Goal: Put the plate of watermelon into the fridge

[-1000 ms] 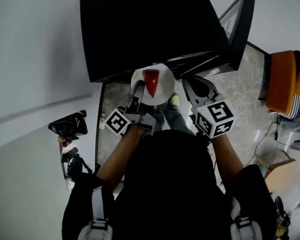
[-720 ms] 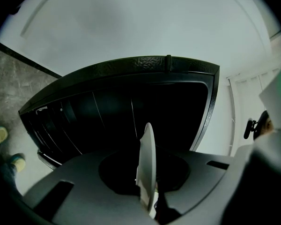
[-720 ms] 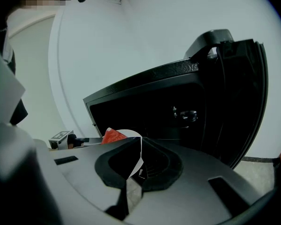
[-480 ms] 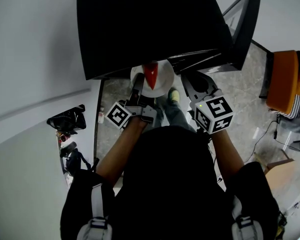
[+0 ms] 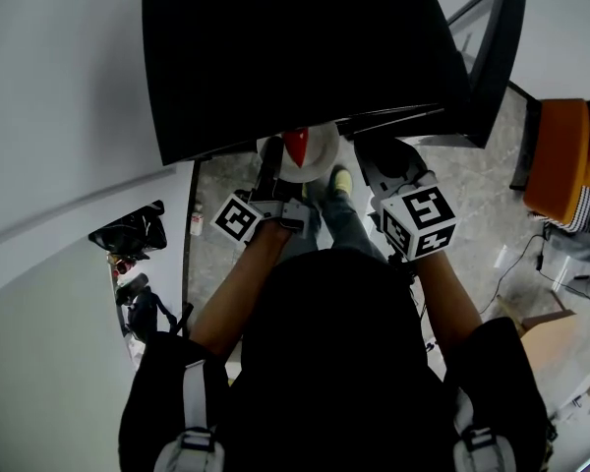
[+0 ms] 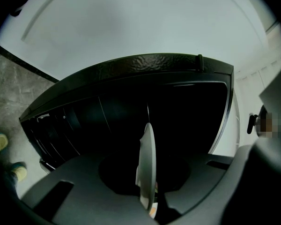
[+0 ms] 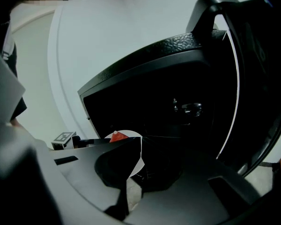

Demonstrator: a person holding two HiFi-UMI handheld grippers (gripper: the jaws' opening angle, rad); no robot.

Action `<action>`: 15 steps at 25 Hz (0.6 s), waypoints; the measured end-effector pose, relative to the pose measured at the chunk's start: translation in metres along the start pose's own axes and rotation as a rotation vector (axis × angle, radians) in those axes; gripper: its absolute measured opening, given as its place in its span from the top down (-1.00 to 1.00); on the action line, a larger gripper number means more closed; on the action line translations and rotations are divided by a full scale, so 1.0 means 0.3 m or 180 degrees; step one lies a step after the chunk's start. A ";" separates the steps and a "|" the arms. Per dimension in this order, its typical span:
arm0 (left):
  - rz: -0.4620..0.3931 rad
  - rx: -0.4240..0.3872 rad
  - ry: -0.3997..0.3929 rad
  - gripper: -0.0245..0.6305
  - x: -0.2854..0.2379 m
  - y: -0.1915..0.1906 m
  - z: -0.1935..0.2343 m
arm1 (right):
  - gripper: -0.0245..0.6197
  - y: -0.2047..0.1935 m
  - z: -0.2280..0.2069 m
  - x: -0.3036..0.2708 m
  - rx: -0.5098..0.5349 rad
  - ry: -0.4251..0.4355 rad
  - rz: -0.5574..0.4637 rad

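Observation:
A white plate (image 5: 310, 155) with a red watermelon wedge (image 5: 296, 144) is held level at the open front of the black fridge (image 5: 295, 57), and its far part is hidden under the fridge's top edge. My left gripper (image 5: 272, 175) is shut on the plate's near rim. In the left gripper view the plate (image 6: 146, 163) stands edge-on between the jaws of the left gripper (image 6: 148, 205), in front of the dark fridge interior (image 6: 131, 111). My right gripper (image 5: 382, 162) hangs to the plate's right, shut and with nothing in it. In the right gripper view, plate (image 7: 132, 143) and watermelon (image 7: 117, 136) show past the right gripper (image 7: 132, 184).
The fridge door (image 5: 487, 57) stands open to the right. An orange chair (image 5: 560, 160) is at the far right, a cardboard box (image 5: 546, 337) lies lower right, and a black bag (image 5: 130, 236) sits on the left by the white wall. The person's shoes (image 5: 342, 180) stand before the fridge.
Both grippers have moved forward toward the fridge. The plate, fully visible a second ago, now sits partly under the fridge's top edge.

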State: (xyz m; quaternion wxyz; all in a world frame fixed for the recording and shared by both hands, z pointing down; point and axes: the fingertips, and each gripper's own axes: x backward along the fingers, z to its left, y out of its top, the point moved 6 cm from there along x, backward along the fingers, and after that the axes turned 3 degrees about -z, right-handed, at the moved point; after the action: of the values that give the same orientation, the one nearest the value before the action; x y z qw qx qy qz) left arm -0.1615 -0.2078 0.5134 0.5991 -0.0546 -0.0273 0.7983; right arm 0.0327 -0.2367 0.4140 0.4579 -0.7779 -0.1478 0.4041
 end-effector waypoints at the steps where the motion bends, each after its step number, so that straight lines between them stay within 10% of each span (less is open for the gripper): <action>1: -0.0005 0.0006 -0.0003 0.82 -0.004 -0.001 0.010 | 0.86 -0.006 0.001 -0.009 0.0019 0.0004 0.0017; 15: -0.0110 -0.0020 0.0122 0.82 -0.049 -0.003 0.162 | 0.86 -0.087 0.050 -0.059 -0.0001 0.0104 0.0203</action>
State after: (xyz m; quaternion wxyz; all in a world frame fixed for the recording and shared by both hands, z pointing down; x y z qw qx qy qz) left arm -0.1623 -0.2205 0.5625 0.6131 -0.0713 -0.0193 0.7866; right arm 0.0138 -0.2244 0.4406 0.4470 -0.7887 -0.1155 0.4058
